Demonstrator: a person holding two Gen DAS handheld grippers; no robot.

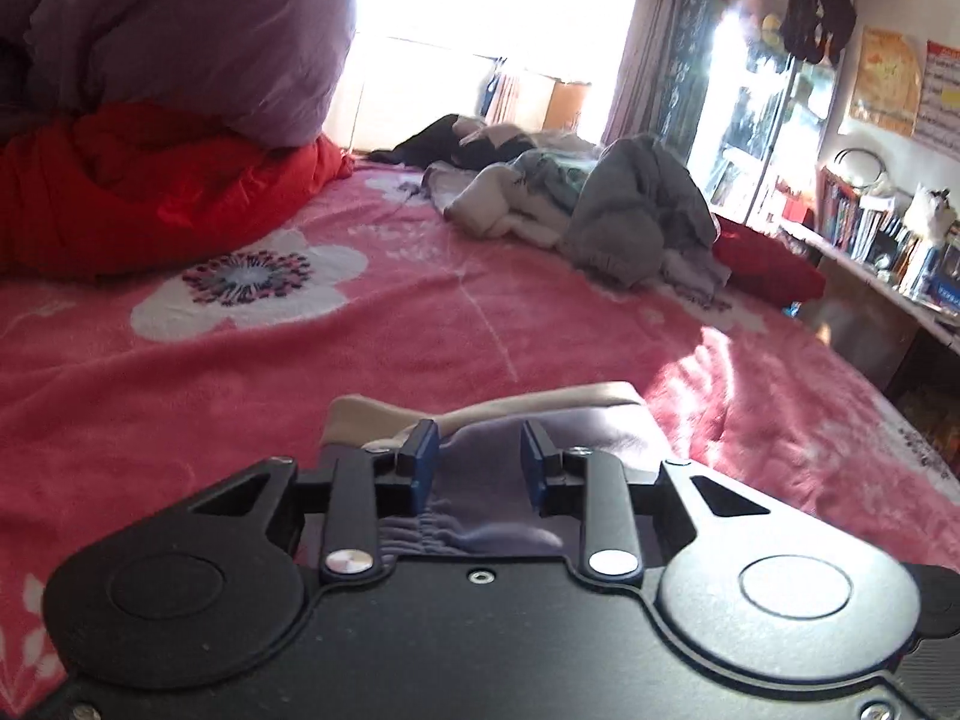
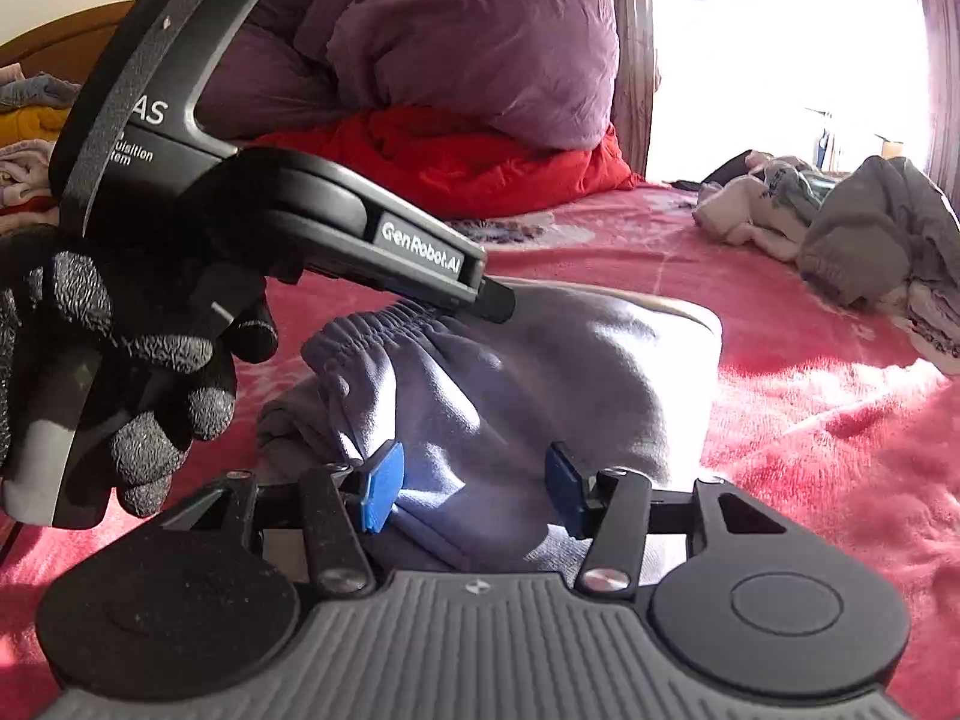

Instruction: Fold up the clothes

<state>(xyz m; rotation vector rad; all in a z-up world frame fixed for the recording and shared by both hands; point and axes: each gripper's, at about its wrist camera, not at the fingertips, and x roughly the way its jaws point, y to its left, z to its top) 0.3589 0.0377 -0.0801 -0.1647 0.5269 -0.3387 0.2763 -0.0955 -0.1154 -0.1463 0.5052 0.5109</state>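
While the two claws work over a bed covered by a pink floral blanket [image 1: 420, 324], we read the scene from left to right. At the far left of the right wrist view a black-gloved hand [image 2: 114, 372] grips the handle of the left claw [image 2: 498, 300], whose tip reaches down onto the elastic waistband of a grey-lilac garment [image 2: 540, 372] lying bunched on the blanket near the front edge of the bed. From its own camera, the left claw [image 1: 477, 468] stands partly open, its blue pads on either side of a fold of this garment [image 1: 480, 462]; we cannot tell whether the pads press on the cloth. A cream lining shows along the garment's far edge. The right claw [image 2: 474, 489] stands about half open over the near part of the same garment, the cloth bulging between the pads without visible pinching. Behind, at left, we see a red quilt [image 1: 150, 198] with a purple quilt [image 1: 198, 30] piled on it. Towards the right lies a heap of unfolded clothes [image 1: 600, 204], grey and white, well apart from the garment, and beyond it a cluttered shelf [image 1: 870, 234] against the wall.
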